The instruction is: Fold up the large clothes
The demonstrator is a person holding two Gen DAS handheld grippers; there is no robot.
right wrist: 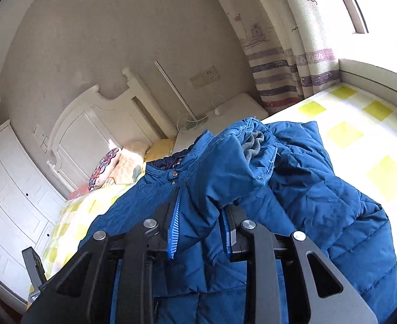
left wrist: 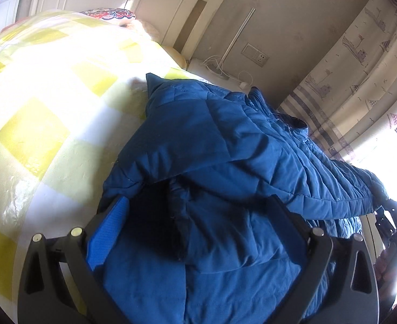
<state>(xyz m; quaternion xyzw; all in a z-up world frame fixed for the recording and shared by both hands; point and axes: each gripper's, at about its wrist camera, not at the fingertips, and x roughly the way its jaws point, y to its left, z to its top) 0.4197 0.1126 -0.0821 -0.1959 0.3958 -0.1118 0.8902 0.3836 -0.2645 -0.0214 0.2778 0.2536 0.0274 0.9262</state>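
**Sleeve pinch thin, bulk may slide**

Bedroom, bed [left wrist: 36,113] under a yellow-check cover, curtain by the window. Left view: blue jacket [left wrist: 225,148] heaped on the bed; left gripper [left wrist: 198,216] has its jaws spread wide with padded fabric bunched between, pads not visibly pressing. Risk: it lifts nothing, so the fold sags on that side.

Right view: right gripper [right wrist: 201,216] has its jaws narrowed on the sleeve [right wrist: 233,162], cuff lining showing. Slick puffy fabric could slip out, or drag the whole jacket off-line.
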